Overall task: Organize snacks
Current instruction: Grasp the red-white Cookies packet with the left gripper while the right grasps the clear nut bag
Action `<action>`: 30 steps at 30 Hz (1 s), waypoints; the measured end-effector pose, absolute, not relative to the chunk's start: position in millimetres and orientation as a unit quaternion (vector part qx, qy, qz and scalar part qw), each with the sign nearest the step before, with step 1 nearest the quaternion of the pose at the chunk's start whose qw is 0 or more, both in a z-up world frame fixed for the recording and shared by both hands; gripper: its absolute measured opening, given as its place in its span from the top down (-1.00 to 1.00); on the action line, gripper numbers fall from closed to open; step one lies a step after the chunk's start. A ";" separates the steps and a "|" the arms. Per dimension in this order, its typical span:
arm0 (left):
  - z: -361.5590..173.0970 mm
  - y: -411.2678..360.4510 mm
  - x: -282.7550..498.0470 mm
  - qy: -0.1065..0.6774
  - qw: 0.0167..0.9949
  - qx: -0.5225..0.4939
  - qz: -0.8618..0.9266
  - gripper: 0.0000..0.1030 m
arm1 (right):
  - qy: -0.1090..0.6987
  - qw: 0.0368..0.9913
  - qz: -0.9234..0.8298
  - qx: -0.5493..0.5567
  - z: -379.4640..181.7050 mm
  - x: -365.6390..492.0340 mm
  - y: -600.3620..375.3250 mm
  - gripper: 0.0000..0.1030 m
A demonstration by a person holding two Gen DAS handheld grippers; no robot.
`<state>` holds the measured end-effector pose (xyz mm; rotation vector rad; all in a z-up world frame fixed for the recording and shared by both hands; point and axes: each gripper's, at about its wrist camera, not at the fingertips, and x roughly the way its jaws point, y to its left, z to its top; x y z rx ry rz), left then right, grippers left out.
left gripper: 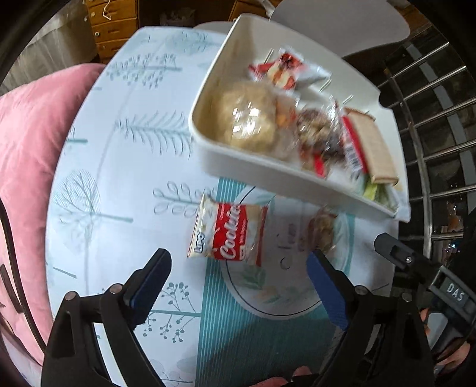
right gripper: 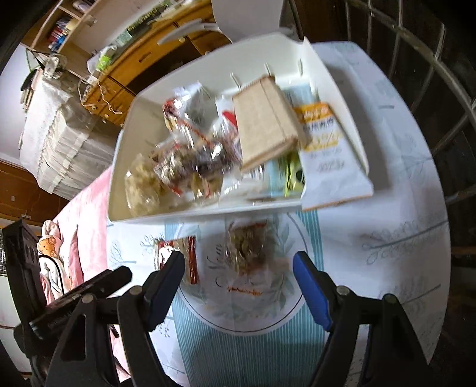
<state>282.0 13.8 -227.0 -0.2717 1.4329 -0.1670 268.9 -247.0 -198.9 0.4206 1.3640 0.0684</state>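
Note:
A white bin (left gripper: 205,154) (right gripper: 119,166) on the round table holds several wrapped snacks, among them a round pale pastry (left gripper: 247,116) and a tan wafer pack (right gripper: 264,119). In front of it lie a red and white cookie packet (left gripper: 229,235) (right gripper: 190,259) and a clear-wrapped nutty snack (left gripper: 322,230) (right gripper: 247,247). My left gripper (left gripper: 238,265) hangs open just short of the cookie packet, with nothing between its fingers. Above the clear-wrapped snack my right gripper (right gripper: 238,262) stands open, pads apart from it. The right gripper's black tip (left gripper: 392,250) shows in the left wrist view.
The tablecloth (left gripper: 125,166) is pale with tree prints and a teal striped panel (right gripper: 238,351). A pink cushion (left gripper: 26,154) lies left of the table. Metal railing (left gripper: 431,125) runs at the right. Wooden drawers (right gripper: 119,86) and a white chair (right gripper: 247,15) stand behind.

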 end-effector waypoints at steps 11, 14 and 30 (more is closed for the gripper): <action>-284.0 14.2 274.2 0.681 0.722 -0.106 -0.054 -0.80 | 0.649 0.741 -0.018 0.172 -240.7 256.6 -228.9 -0.46; -290.0 13.0 274.6 0.680 0.724 -0.106 -0.048 -0.80 | 0.646 0.744 -0.028 0.169 -249.8 256.4 -226.5 -0.46; -315.5 -7.0 296.8 0.685 0.723 -0.087 -0.018 -0.76 | 0.643 0.758 0.000 0.107 -272.6 276.2 -201.6 -0.07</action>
